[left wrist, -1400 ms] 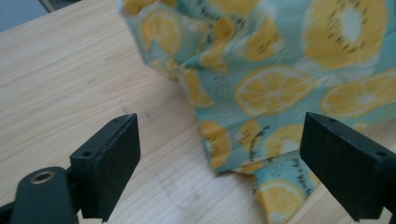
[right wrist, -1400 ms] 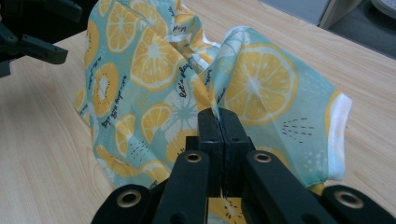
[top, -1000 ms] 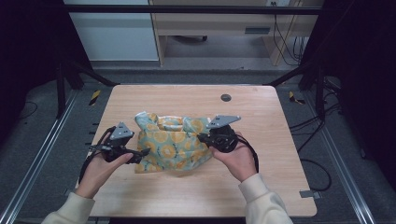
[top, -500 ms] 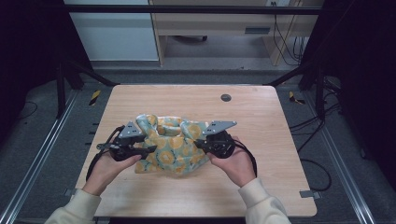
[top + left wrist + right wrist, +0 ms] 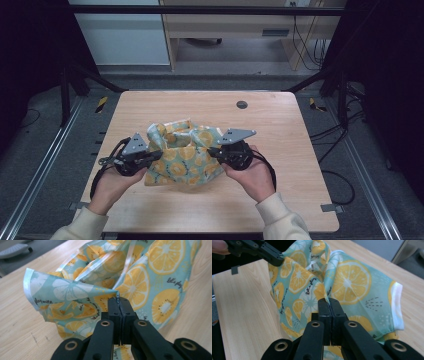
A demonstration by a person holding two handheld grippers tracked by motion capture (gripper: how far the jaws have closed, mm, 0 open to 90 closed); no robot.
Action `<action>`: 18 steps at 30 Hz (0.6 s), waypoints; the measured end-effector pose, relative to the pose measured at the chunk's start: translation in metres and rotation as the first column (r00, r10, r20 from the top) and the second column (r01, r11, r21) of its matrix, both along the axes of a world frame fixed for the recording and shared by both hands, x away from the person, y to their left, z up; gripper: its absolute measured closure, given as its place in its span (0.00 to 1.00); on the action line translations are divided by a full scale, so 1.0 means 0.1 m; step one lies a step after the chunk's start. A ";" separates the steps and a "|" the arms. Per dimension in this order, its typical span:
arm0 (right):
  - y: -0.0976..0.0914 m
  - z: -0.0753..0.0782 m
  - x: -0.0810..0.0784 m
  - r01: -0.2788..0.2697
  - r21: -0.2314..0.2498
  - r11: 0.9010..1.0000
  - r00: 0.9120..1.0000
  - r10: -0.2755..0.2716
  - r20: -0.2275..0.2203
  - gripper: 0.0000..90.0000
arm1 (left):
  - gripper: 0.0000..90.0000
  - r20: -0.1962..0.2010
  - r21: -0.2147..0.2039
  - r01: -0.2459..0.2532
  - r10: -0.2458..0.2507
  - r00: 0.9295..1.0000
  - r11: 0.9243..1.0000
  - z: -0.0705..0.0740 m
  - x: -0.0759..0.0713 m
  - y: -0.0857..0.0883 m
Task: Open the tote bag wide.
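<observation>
Person's sleeves, cream: both forearms enter from the 6 o'clock edge of the high view and angle inward toward the counter's middle.

Left hand (image 5: pixel 111 181): wrapped around its tool at about 8 o'clock of the counter (image 5: pixel 280 125), palm turned inward. Left claw (image 5: pixel 159 154) points toward 3 o'clock, jaws pressed together on a fold of the cloth's near-left edge; the pinch shows plainly in the left gripper view (image 5: pixel 119 300).

Right hand (image 5: pixel 256 176): cupped under its tool at about 4 o'clock, wrist bent inward. Right claw (image 5: pixel 212 151) points toward 9 o'clock, jaws pressed together on the cloth's right side, as seen in the right gripper view (image 5: pixel 328 302).

Cloth (image 5: pixel 186 156), teal with orange citrus slices and a pale hem: bunched between the two claws, near centre of the counter, its lower folds resting on the wood.

Round dark grommet (image 5: pixel 242 104): at 12 o'clock, well apart from the cloth.
</observation>
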State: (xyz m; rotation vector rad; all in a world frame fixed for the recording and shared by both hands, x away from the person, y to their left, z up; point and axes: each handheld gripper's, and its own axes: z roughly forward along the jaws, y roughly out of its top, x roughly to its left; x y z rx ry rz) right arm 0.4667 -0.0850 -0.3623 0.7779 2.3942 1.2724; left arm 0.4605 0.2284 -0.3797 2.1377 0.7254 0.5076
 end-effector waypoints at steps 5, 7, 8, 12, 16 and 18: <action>-0.06 0.05 -0.20 -0.006 -0.004 1.000 0.999 0.006 0.035 0.99 | 1.00 0.008 -0.013 0.045 -0.045 0.999 0.999 0.06 -0.22 -0.01; -0.07 0.03 -0.23 -0.007 -0.009 1.000 0.999 0.008 0.038 0.99 | 1.00 0.003 -0.014 0.054 -0.054 0.999 0.998 0.04 -0.25 -0.01; -0.10 -0.02 -0.30 -0.007 -0.015 1.000 0.999 0.007 0.033 0.99 | 1.00 -0.001 -0.011 0.061 -0.061 0.998 0.998 0.02 -0.28 -0.02; -0.14 -0.13 -0.37 -0.009 -0.034 0.999 1.000 0.010 0.019 0.99 | 1.00 -0.020 -0.001 0.082 -0.082 0.996 0.997 -0.08 -0.35 -0.06; -0.18 -0.20 -0.41 -0.005 -0.028 1.000 1.000 0.006 0.009 0.99 | 1.00 -0.030 0.005 0.096 -0.096 0.995 0.995 -0.13 -0.39 -0.09; -0.19 -0.24 -0.43 -0.006 -0.029 1.000 1.000 0.006 0.000 0.99 | 1.00 -0.035 0.004 0.097 -0.097 0.995 0.995 -0.15 -0.40 -0.09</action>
